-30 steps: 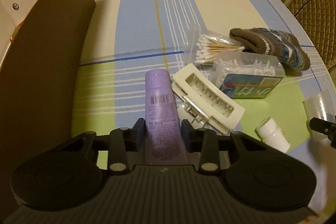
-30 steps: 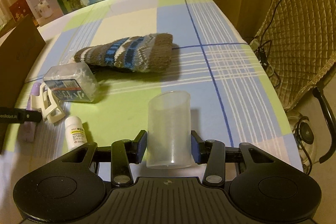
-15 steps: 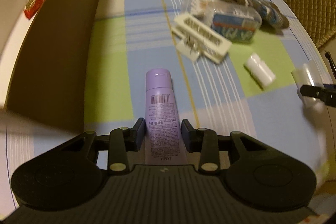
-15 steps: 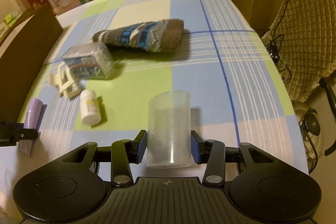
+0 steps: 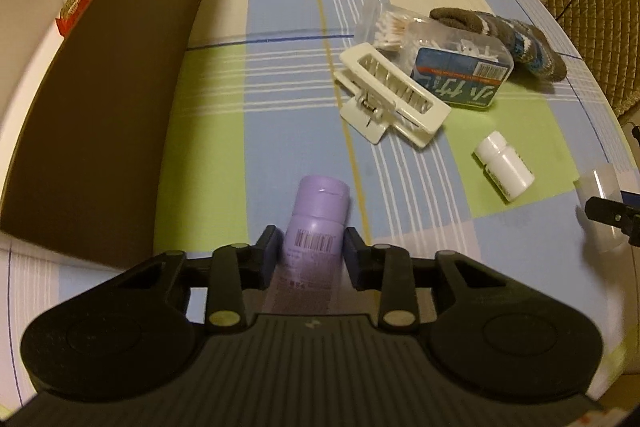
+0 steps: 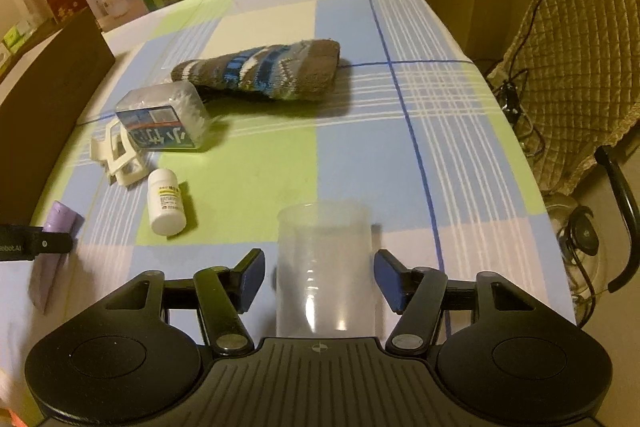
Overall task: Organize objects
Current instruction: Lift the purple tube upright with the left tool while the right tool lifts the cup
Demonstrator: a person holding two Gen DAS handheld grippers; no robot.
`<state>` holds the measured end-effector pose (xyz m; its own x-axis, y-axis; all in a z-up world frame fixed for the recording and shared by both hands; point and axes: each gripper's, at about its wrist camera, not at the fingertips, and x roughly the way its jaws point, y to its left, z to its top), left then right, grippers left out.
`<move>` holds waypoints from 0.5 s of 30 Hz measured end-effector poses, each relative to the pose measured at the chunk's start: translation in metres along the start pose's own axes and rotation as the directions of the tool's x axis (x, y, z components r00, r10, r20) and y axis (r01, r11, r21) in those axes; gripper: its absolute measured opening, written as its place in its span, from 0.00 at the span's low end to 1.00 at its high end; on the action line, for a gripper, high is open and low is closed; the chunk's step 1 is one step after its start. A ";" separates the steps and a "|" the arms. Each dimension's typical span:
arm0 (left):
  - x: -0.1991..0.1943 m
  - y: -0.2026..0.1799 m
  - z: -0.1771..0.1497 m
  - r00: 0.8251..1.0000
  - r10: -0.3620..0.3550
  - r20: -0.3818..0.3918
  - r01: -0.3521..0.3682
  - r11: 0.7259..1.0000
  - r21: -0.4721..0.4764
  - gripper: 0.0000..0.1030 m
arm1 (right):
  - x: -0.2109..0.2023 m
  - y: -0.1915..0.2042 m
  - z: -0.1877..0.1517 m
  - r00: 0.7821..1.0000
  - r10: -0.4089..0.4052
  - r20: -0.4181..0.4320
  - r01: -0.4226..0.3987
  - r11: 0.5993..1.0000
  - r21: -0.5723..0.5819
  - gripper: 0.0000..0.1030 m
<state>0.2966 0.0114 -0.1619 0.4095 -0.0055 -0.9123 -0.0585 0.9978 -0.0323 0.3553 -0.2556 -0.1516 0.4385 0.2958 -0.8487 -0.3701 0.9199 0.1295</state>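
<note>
My left gripper (image 5: 312,243) has its jaws closing on a purple tube (image 5: 320,205), pads pressed against both sides, cap end pointing away from me over the checked tablecloth (image 5: 280,107). In the right wrist view, a clear plastic cup (image 6: 323,227) stands upright on the cloth between the fingers of my right gripper (image 6: 320,267). Those jaws are opening, with a gap showing on each side of the cup. The same cup (image 5: 600,187) shows at the right edge of the left wrist view.
A white pill bottle (image 5: 505,171) lies right of the tube. Beyond it are a white hair clip (image 5: 394,99), a box of cotton swabs (image 5: 460,71), a swab bag (image 5: 384,27) and a knitted sock (image 5: 508,39). A brown box wall (image 5: 108,99) stands left; a quilted chair (image 6: 580,27) right.
The right gripper's pads, which pressed the cup before, have come apart from it. The left gripper has drawn back toward the near edge with the tube, which now sticks out less past the fingers.
</note>
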 end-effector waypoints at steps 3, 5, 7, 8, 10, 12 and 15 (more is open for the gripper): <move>0.000 0.000 -0.001 1.000 0.000 0.003 0.000 1.000 -0.001 0.26 | 0.004 0.001 -0.001 1.000 -0.016 -0.017 0.015 1.000 -0.005 0.56; -0.001 -0.001 -0.004 1.000 -0.003 0.002 0.003 1.000 0.000 0.26 | 0.004 0.004 -0.003 1.000 -0.027 -0.011 0.026 0.999 -0.026 0.48; -0.003 -0.001 -0.007 1.000 -0.009 0.001 0.009 1.000 -0.002 0.26 | 0.004 0.006 -0.004 0.999 -0.036 -0.013 0.035 0.998 -0.044 0.48; -0.003 -0.001 -0.008 1.000 -0.012 0.000 0.012 1.000 -0.005 0.26 | 0.004 0.006 -0.004 0.999 -0.030 -0.018 0.029 0.999 -0.042 0.47; -0.006 0.000 -0.010 1.000 -0.016 0.002 0.016 1.000 -0.015 0.26 | 0.001 0.008 -0.003 1.000 -0.020 -0.014 0.019 0.999 -0.039 0.47; -0.010 0.002 -0.012 1.000 -0.018 0.010 0.019 1.000 -0.018 0.26 | -0.002 0.011 -0.002 1.000 -0.002 -0.008 0.002 0.999 -0.038 0.47; -0.017 0.004 -0.014 0.999 -0.027 0.023 0.028 0.999 -0.026 0.26 | -0.009 0.016 0.002 1.000 0.028 0.005 -0.027 0.999 -0.030 0.47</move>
<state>0.2765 0.0148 -0.1522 0.4317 -0.0312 -0.9015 -0.0706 0.9952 -0.0683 0.3471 -0.2434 -0.1411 0.4324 0.3225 -0.8420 -0.4066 0.9033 0.1372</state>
